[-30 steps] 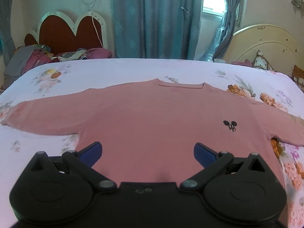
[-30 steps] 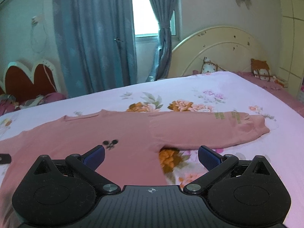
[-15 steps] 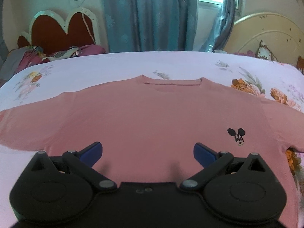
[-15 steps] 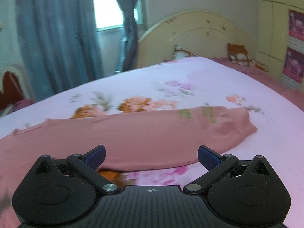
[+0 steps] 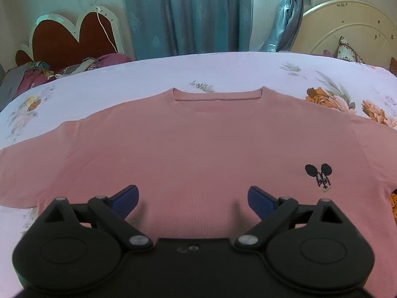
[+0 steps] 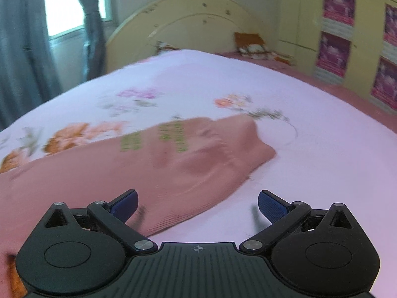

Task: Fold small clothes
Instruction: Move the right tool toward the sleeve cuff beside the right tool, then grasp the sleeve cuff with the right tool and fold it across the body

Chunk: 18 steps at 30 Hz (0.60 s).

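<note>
A pink long-sleeved top (image 5: 198,149) lies flat, front up, on the bed, neckline away from me, with a small black mouse logo (image 5: 320,176) on its chest. My left gripper (image 5: 192,200) is open and empty just above the lower body of the top. In the right wrist view the top's right sleeve (image 6: 161,164) stretches out with green stripes near the cuff. My right gripper (image 6: 197,204) is open and empty, low over the cuff end of that sleeve.
The bed has a pale floral sheet (image 5: 223,72). A pile of clothes (image 5: 49,72) lies at the far left by a red heart-shaped headboard (image 5: 69,42). A cream headboard (image 6: 188,27) with cushions and a wardrobe (image 6: 359,37) stand to the right.
My left gripper has moved forward and lower over the top's body. My right gripper has swung right along the sleeve and come down close to its cuff. Both stay open.
</note>
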Motion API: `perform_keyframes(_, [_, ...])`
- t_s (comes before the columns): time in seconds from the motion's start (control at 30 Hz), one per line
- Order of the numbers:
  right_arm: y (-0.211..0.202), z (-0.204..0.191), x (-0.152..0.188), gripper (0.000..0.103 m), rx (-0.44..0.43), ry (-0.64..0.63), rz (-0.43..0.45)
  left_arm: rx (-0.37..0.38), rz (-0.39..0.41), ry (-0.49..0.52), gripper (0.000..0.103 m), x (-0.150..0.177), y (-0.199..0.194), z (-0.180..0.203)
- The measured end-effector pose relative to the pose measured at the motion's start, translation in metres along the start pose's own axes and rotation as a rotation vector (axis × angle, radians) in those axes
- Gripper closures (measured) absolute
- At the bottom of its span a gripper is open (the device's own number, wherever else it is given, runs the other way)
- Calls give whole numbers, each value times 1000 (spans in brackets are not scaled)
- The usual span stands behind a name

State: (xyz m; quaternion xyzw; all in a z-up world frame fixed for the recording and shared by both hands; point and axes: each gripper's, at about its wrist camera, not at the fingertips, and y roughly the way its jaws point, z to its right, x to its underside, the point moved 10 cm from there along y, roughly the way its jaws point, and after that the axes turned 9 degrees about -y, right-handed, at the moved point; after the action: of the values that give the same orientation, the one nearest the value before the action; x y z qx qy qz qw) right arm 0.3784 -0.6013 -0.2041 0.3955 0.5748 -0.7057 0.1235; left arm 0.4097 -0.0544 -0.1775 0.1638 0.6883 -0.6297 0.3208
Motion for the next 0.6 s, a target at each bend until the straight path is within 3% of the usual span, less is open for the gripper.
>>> perform_keyframes(0.07, [11, 7, 0, 1, 2, 19, -8, -6, -2, 12, 10, 0, 3, 0])
perform_keyframes(0.17, [25, 19, -4, 19, -9, 75, -6, -18, -6, 29, 12, 0, 6, -1])
perform_keyframes(0.3, [35, 24, -13, 20, -7, 102, 13, -20, -3, 36, 12, -1, 8, 0])
perform_keyframes(0.33, [37, 24, -15, 27, -4, 98, 14, -21, -2, 40, 12, -1, 8, 0])
perform_keyframes(0.37, [37, 24, -17, 43, 6, 90, 16, -21, -1, 43, 13, -1, 9, 0])
perform_keyframes(0.4, [38, 25, -19, 50, 5, 91, 22, -22, 0, 45, 14, -1, 9, -1])
perform_keyframes(0.47, [38, 27, -20, 58, -7, 111, 30, -20, -4, 47, 17, -1, 9, -1])
perform_keyframes(0.6, [34, 26, -22, 88, -24, 112, 37, -1, -17, 54, 26, 1, 10, -2])
